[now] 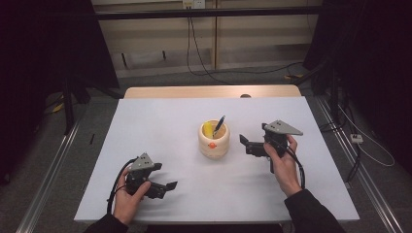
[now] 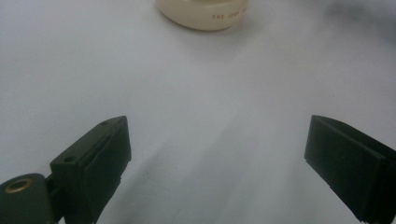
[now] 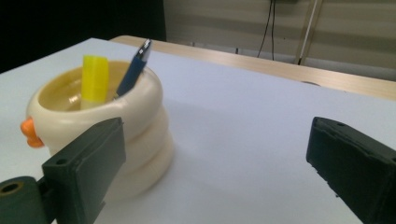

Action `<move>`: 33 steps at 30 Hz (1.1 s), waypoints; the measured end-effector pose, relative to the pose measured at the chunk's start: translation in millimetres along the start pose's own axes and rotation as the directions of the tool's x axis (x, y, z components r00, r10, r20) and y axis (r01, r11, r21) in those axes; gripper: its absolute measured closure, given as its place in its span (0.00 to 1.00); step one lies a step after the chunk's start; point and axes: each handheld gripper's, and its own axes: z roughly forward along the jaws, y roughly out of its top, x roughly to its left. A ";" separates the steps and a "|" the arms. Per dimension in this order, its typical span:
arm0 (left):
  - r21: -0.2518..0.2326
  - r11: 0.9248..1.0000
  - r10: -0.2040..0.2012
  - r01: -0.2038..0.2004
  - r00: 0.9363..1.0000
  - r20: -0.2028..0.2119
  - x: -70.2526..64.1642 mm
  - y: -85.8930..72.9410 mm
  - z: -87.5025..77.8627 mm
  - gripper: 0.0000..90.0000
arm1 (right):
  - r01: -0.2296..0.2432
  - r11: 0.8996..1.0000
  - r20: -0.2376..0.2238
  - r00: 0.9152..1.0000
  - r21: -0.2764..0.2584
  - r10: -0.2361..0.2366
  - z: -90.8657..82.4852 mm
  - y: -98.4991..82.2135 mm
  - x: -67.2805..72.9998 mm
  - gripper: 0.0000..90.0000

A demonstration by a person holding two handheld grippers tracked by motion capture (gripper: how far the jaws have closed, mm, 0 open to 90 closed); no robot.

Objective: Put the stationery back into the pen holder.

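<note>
A cream ringed pen holder (image 1: 214, 141) with an orange beak stands in the middle of the white table (image 1: 160, 116). A blue pen (image 1: 220, 123) and a yellow marker (image 1: 208, 128) stick up out of it. My right gripper (image 1: 246, 144) hovers just right of the holder, pointing at it, open and with nothing between its jaws. In the right gripper view (image 3: 217, 158) the holder (image 3: 144, 116) sits left of the gap, with the pen (image 3: 135, 67) and the marker (image 3: 95, 77) inside. My left gripper (image 1: 167, 189) rests near the front left, open and empty (image 2: 217, 154), with the holder's base (image 2: 203, 14) far ahead.
A wooden strip (image 1: 209, 91) runs along the table's far edge. Cables (image 1: 199, 63) trail over the floor behind it. Dark stands and curtains flank the table on both sides. Metal rails (image 1: 357, 170) run along the floor beside it.
</note>
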 end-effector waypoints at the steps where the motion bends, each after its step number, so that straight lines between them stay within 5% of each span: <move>1: 0.000 1.000 0.002 -0.002 1.000 0.000 0.0 0.0 -0.1 0.08 | 0.004 1.000 0.001 1.000 0.011 -0.004 -2.1 -1.3 -1.7 0.05; 3: 0.000 1.000 0.001 -0.001 1.000 0.000 0.0 0.0 -0.2 0.08 | 0.022 0.999 0.018 1.000 0.037 -0.023 -6.7 -4.1 -6.0 0.08; 5: 0.000 1.000 0.001 -0.001 1.000 -0.001 0.1 0.0 -0.2 0.08 | -0.009 1.000 0.044 0.999 0.025 0.008 -12.3 -7.2 -8.8 0.10; 10: 0.000 1.000 0.002 -0.002 1.000 -0.003 0.2 0.0 0.1 0.08 | -0.041 0.999 0.023 0.999 0.024 0.041 -28.2 -10.9 -19.3 0.06; 15: -0.003 1.000 0.002 -0.002 1.000 0.000 0.3 0.1 0.3 0.08 | -0.024 0.990 0.032 0.999 0.140 0.020 -36.5 -15.5 -33.2 0.06; 20: -0.002 1.000 0.002 -0.002 1.000 0.003 1.2 0.6 1.5 0.08 | -0.072 0.986 0.046 0.997 0.150 0.066 -40.8 -20.2 -46.3 0.07; 25: -0.001 1.000 0.003 -0.003 1.000 0.004 1.3 1.1 1.6 0.08 | -0.048 0.984 0.082 0.996 0.174 0.034 -46.5 -22.6 -51.5 0.06; 33: 0.002 1.000 0.003 -0.003 1.000 0.002 1.0 0.8 1.3 0.08 | -0.081 0.983 0.029 0.997 0.165 0.077 -52.0 -22.9 -59.5 0.06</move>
